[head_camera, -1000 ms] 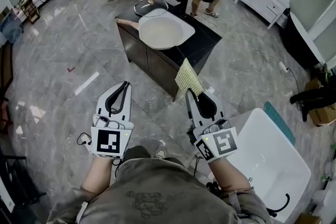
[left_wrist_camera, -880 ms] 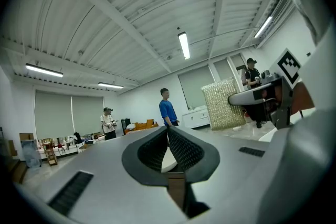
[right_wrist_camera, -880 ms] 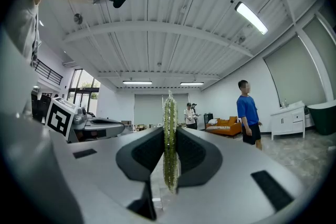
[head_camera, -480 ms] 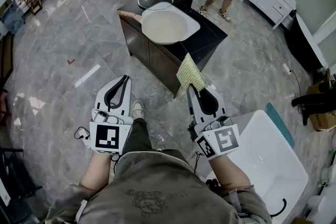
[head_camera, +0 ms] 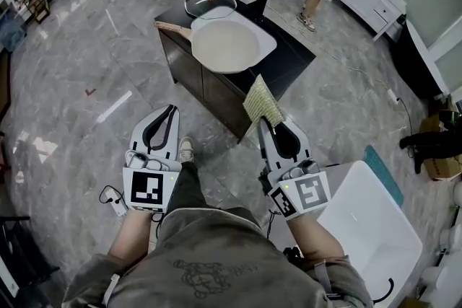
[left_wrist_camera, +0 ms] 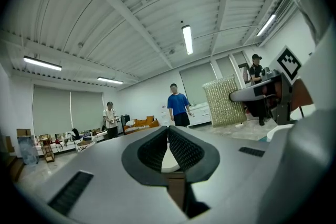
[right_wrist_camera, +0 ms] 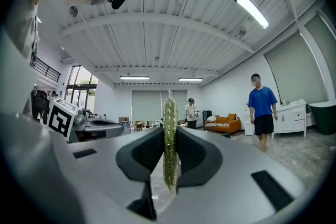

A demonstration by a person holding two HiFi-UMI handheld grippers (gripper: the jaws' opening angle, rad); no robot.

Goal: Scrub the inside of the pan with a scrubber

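The pan (head_camera: 227, 45) is seen cream inside, against the black worktop (head_camera: 292, 55). The scrubber (head_camera: 261, 102) is coloured pale yellow-green, with a fine checked weave. The floor (head_camera: 79, 61) is veined grey. The left tool (head_camera: 172, 115) and right tool (head_camera: 263, 123) are white, marked with black-and-white squares.

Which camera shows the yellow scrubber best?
The head view: the scrubber shows its whole face, pinched in the right gripper. The right gripper view sees only its thin edge; the left gripper view shows it partly hidden.
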